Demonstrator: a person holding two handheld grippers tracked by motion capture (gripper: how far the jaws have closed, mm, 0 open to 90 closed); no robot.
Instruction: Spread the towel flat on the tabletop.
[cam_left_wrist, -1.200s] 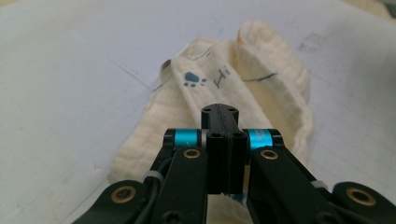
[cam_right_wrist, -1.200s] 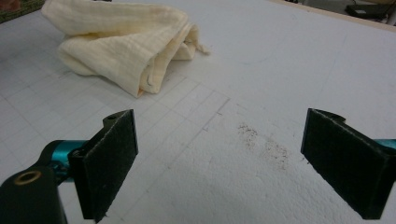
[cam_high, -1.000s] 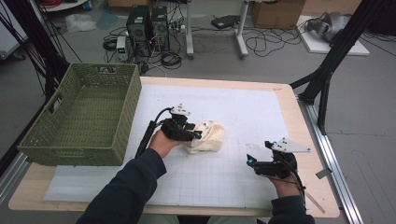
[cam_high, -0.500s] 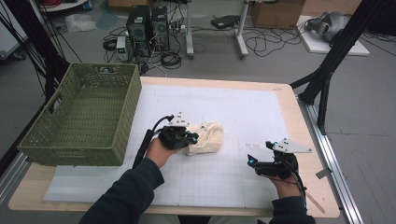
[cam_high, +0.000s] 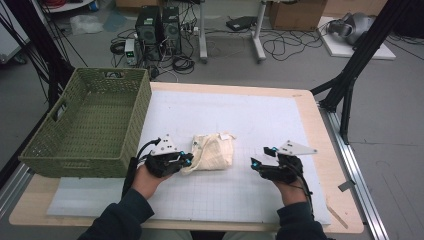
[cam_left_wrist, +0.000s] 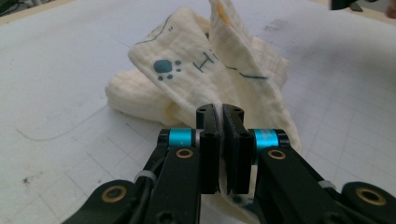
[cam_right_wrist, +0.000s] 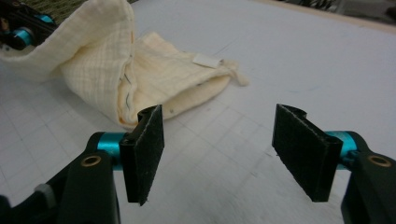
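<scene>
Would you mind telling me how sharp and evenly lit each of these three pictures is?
High view: even, soft light, faint shadows, everything fairly sharp. Left gripper view: the cream cloth with its paw print is crisp, the shut left claw slightly soft, no glare. Right gripper view: the open right claw is in focus, while the table's far edge blurs.

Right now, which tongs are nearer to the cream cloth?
Left. The left tongs are shut on an edge of the cream cloth. The right tongs are open, apart from it on its other side.
</scene>
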